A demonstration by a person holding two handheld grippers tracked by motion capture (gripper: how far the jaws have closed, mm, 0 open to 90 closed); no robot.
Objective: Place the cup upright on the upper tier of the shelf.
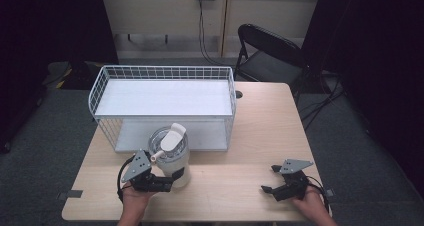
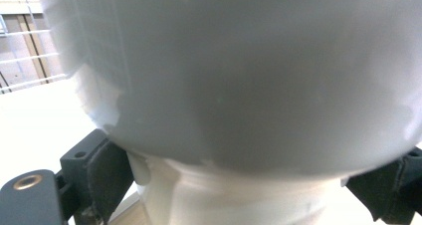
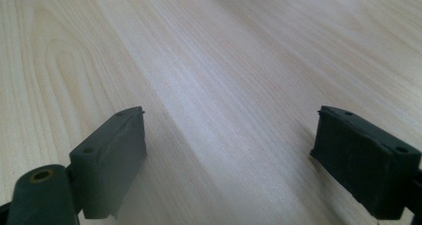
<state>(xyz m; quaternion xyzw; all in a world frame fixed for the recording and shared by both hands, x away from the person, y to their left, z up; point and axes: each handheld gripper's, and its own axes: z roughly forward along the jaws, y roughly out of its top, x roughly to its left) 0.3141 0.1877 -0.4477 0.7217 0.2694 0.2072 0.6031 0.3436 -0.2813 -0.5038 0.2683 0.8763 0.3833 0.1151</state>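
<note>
The left claw (image 1: 167, 182) is clenched around the narrow base of the white jug (image 1: 172, 158), which stands on the desk (image 1: 260, 136) just in front of the wire rack (image 1: 162, 103). The right claw (image 1: 272, 178) rests released on the desk, well apart. The grasp seems made; the next move probably needs a steady, upright lift towards the rack.

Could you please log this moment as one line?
left tongs: shut on white jug | right tongs: open, nothing held | wire rack: behind jug
</note>
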